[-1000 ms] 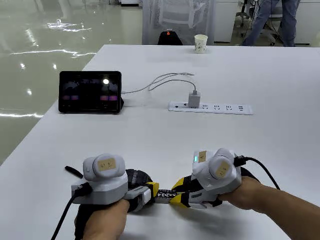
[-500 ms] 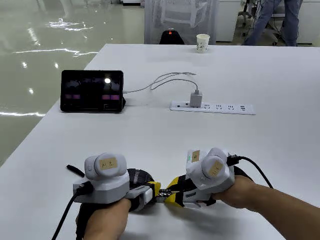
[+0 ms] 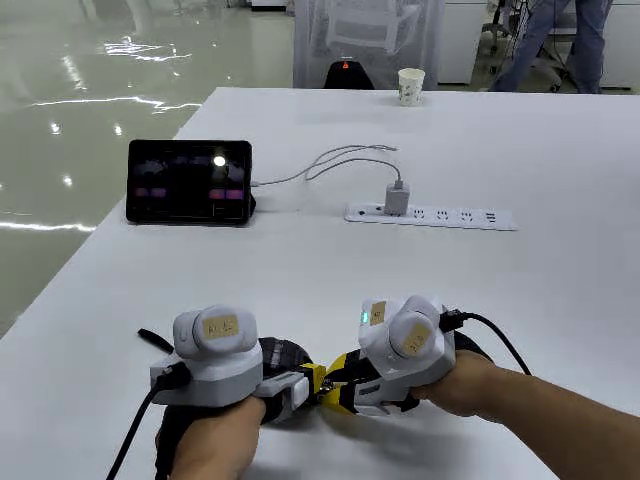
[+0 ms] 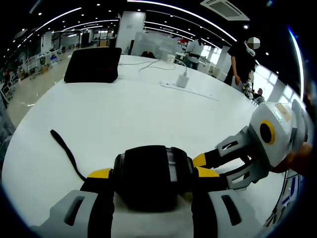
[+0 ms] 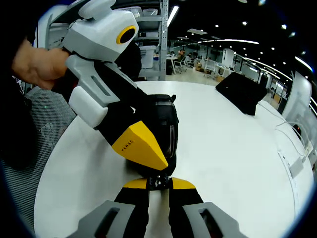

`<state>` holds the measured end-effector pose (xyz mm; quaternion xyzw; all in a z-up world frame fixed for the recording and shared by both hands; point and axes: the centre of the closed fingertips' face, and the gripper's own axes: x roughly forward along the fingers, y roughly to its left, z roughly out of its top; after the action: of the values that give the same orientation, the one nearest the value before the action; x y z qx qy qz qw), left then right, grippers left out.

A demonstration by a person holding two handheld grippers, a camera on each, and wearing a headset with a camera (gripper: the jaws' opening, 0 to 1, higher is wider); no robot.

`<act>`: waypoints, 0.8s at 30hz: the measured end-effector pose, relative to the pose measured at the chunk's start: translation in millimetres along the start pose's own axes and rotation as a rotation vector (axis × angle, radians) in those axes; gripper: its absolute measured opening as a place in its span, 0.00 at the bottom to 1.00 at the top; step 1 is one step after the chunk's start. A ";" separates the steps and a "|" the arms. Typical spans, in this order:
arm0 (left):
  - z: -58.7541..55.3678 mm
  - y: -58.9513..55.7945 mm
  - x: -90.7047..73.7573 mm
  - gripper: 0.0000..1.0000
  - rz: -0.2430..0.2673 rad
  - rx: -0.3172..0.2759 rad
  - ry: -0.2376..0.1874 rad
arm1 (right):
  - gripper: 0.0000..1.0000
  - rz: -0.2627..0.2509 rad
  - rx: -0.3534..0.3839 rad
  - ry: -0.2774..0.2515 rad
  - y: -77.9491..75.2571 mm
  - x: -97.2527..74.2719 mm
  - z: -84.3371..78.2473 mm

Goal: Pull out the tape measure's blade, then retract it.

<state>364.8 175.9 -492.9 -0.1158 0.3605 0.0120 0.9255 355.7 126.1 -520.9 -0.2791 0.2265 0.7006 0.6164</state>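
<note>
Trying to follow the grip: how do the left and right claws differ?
The left claw clamps the tape's black case; the right claw pinches the blade tip. The left claw's jaws stand wide apart around the case; the right claw's nearly meet. Both are shut, yellow-tipped and close together.

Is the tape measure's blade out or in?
Nearly all in: the right gripper pinches the blade tip right beside the case.
</note>
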 end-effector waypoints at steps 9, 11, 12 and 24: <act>-0.8 -1.4 -0.4 0.59 -0.009 0.017 0.000 | 0.12 0.009 -0.027 0.015 1.7 0.6 -0.4; -0.8 -1.3 -0.4 0.59 -0.011 0.017 -0.001 | 0.12 0.006 -0.033 0.017 2.2 0.5 -0.2; -0.9 -1.4 -0.4 0.60 -0.012 0.018 0.000 | 0.12 0.005 -0.034 0.017 2.5 0.5 -0.2; -1.4 -1.4 0.0 0.61 -0.013 0.020 0.011 | 0.12 -0.008 -0.037 0.038 2.3 0.8 0.1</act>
<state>364.0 174.2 -493.6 -0.1089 0.3648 0.0018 0.9247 353.4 126.4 -521.4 -0.3045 0.2240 0.6970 0.6093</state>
